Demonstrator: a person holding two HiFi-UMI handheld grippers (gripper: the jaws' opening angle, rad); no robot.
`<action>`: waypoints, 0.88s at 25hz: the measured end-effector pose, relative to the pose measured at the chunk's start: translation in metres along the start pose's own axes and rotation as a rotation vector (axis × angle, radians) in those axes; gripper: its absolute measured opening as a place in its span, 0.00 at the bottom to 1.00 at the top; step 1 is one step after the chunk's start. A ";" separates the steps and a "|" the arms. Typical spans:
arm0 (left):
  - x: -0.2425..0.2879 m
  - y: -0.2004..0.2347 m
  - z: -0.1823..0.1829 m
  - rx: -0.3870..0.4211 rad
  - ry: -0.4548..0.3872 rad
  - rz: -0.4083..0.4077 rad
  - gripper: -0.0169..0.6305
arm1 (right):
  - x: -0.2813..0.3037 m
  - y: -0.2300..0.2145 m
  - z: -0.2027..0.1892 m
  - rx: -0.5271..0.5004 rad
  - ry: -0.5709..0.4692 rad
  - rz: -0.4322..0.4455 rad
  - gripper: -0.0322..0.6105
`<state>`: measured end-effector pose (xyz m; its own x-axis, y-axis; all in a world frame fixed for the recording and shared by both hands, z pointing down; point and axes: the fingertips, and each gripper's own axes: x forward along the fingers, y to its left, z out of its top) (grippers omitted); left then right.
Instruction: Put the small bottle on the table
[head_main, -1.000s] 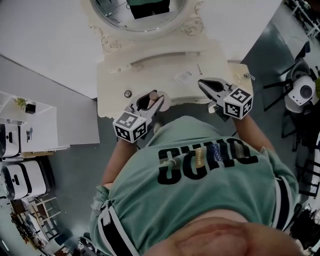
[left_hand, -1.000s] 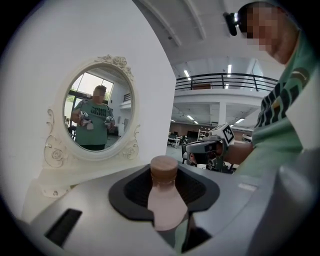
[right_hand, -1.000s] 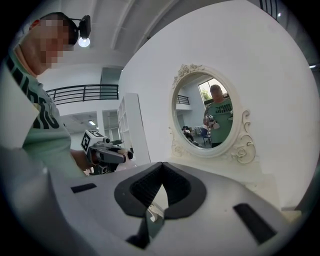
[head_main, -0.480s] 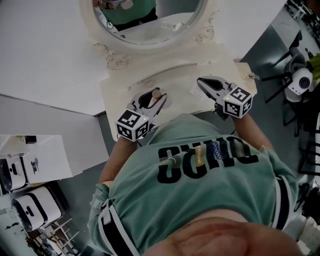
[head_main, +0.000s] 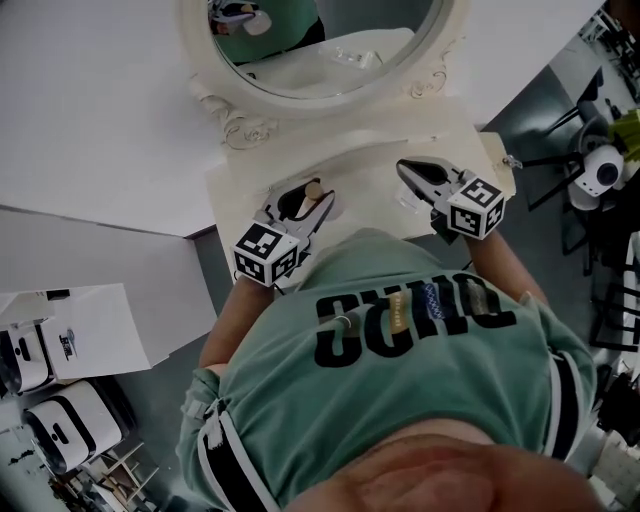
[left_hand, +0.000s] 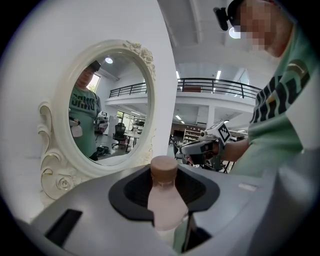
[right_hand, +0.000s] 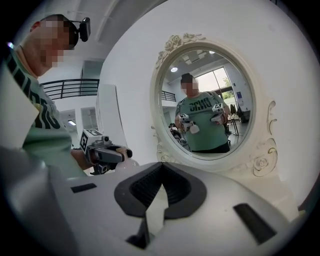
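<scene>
Presently, the left hand-held gripper (head_main: 306, 200) clamped the small bottle (left_hand: 165, 200), centre frame, over the table (head_main: 370, 168); the right hand-held gripper (head_main: 412, 172) was closed, empty. Advised: lower upright, then release.

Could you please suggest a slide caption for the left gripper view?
Left tool grips a small brown-capped bottle before an ornate oval mirror, right tool beyond.

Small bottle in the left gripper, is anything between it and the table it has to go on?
Nothing visible. The left gripper holds the small bottle above the white table, and no object shows beneath it.
</scene>
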<state>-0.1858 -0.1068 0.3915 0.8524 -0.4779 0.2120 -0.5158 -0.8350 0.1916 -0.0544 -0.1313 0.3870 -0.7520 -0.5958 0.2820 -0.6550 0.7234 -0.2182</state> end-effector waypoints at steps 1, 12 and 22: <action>0.000 0.004 -0.001 -0.005 -0.002 0.006 0.24 | 0.003 -0.001 -0.002 0.000 0.007 0.003 0.04; 0.072 0.033 0.002 -0.072 0.003 0.183 0.24 | 0.010 -0.090 -0.008 0.028 0.047 0.176 0.04; 0.145 0.050 0.010 -0.152 0.017 0.323 0.24 | 0.015 -0.166 -0.007 0.030 0.072 0.320 0.04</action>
<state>-0.0876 -0.2207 0.4221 0.6425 -0.7050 0.3005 -0.7663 -0.5909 0.2522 0.0442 -0.2581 0.4336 -0.9137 -0.3126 0.2596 -0.3886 0.8589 -0.3336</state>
